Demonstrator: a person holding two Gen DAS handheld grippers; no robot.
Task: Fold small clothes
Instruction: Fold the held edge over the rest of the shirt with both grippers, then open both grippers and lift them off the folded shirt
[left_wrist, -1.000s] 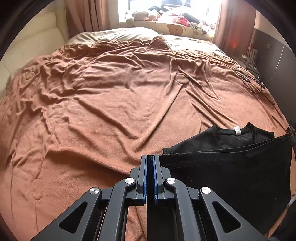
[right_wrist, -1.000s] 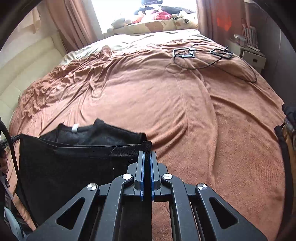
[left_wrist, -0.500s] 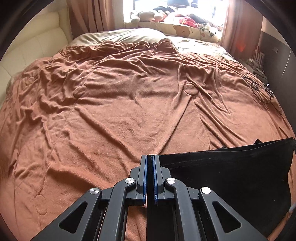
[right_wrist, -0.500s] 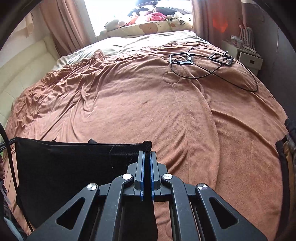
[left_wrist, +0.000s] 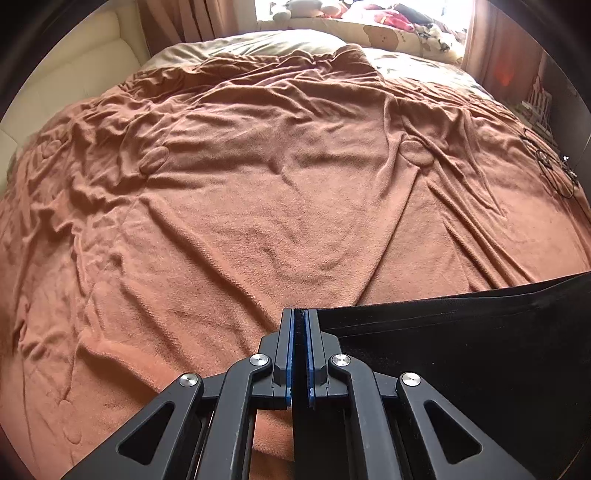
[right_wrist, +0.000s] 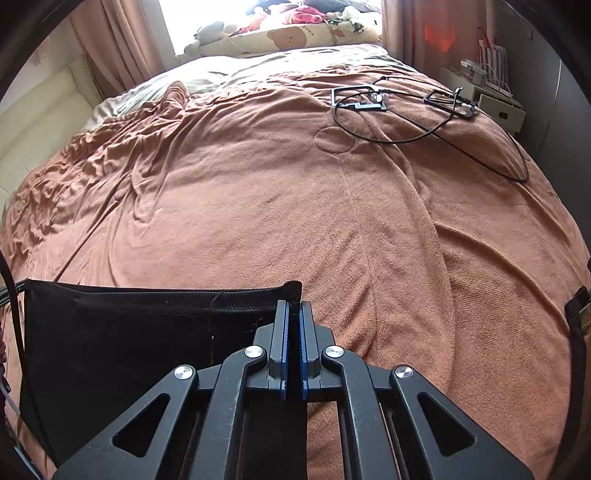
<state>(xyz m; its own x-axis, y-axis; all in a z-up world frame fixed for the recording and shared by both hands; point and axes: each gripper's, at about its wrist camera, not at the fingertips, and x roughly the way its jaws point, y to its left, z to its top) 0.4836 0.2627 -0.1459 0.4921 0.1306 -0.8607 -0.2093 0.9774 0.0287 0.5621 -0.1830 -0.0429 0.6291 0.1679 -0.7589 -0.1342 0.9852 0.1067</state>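
A black garment hangs stretched between my two grippers above a bed with a brown blanket. My left gripper is shut on the garment's left corner; the cloth runs off to the right. In the right wrist view, my right gripper is shut on the other corner of the garment, which runs off to the left. The top hem is taut and nearly level. The garment's lower part is hidden behind the grippers.
The brown blanket is wrinkled, most at the left. Black cables and small frames lie on the bed's far right. Pillows and soft toys are at the head of the bed. A white nightstand stands at the right.
Both grippers have lifted the garment's hem up and forward. The collar and white label that lay on the blanket are now hidden behind the raised cloth.
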